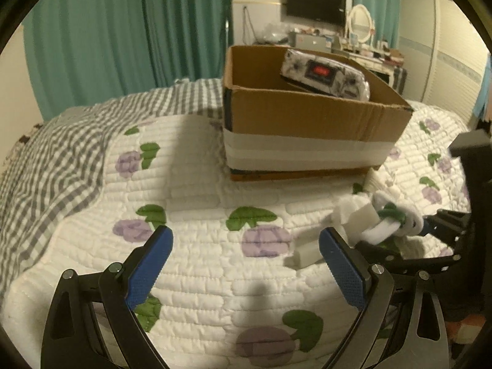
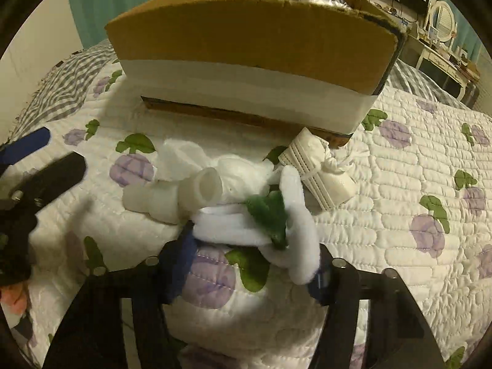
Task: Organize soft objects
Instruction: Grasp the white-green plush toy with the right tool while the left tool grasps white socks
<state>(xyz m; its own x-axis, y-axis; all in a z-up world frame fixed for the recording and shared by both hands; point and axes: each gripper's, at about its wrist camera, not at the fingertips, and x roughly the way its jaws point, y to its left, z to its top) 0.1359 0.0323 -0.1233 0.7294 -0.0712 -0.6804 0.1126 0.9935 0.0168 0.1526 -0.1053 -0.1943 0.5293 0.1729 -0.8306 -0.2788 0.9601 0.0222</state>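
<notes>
White fleecy soft toy with green patch (image 2: 261, 224) pinched between jaws of right gripper (image 2: 255, 258), low over quilted floral bedspread (image 2: 399, 215). Step judged: pick-up made, transfer pending. Next move calls for lift above near wall of open brown cardboard box (image 2: 252, 40) ahead of jaws, then release inside. Left gripper (image 1: 246, 258) jaws spread, holding nothing. Left view alone shows floral pouch (image 1: 326, 73) lying inside box; right view alone shows white ribbed bundle (image 2: 319, 172) just beyond toy.

One cardboard box (image 1: 307, 117), one floral pouch (image 1: 326, 73) inside it, one white slipper (image 2: 319, 172), one plush toy (image 2: 261, 221), two tongs.
</notes>
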